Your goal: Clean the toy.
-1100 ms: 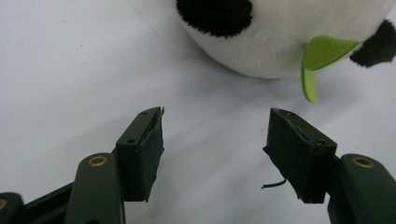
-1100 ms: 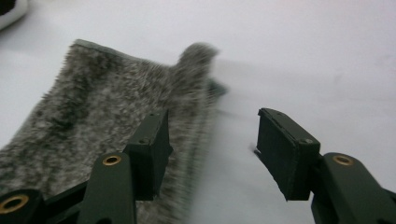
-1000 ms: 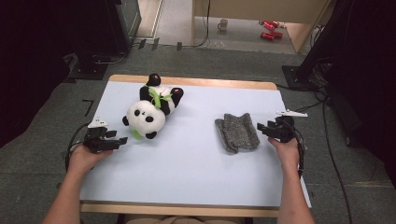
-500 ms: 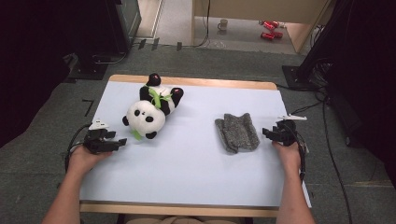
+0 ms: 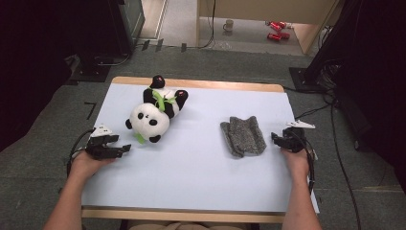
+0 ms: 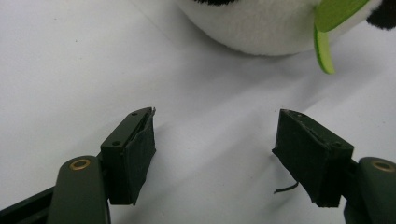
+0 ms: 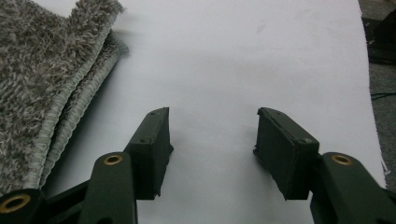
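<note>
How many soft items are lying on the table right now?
2. The plush panda lies at the far left of the table, ahead of the left gripper. The folded grey towel lies at the right, beside the right gripper.

Plush panda (image 5: 155,115) on table (image 5: 191,177) far left, folded cloth (image 5: 242,136) right, well apart

1. No text, label, brand, number or sign can be read in any of the pictures.
2. The red things on the floor (image 5: 275,29) behind the counter (image 5: 201,167) may carry print, but they are too small and too blurred to read.
</note>
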`<state>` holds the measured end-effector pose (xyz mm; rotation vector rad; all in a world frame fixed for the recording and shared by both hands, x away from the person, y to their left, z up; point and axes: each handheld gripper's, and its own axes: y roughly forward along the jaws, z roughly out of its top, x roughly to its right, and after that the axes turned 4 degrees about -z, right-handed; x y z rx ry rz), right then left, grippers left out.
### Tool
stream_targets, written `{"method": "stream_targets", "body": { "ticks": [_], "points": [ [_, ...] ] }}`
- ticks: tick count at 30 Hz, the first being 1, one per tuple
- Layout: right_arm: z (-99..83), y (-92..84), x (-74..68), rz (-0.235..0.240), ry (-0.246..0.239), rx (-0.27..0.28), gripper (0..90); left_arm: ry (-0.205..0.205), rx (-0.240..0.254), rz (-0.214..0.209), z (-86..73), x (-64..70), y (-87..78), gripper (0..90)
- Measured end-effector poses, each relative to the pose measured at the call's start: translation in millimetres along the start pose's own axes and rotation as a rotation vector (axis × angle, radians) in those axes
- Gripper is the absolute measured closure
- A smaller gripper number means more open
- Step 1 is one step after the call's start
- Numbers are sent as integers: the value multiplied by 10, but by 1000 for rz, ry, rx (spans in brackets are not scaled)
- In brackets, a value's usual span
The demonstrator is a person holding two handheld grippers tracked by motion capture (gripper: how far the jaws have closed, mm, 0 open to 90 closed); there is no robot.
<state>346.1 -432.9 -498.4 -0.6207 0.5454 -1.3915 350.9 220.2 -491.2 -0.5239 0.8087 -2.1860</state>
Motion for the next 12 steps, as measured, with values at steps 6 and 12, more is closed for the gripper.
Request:
{"method": "stream_targets", "body": {
  "ticks": [6, 12],
  "points": [
    [-31, 0, -5, -1, 5, 22, 441, -1, 1, -2, -1, 0, 1, 278],
    [-38, 4, -4, 2, 6, 29, 427, -3, 0, -6, -1, -1, 2, 270]
  ]
}}
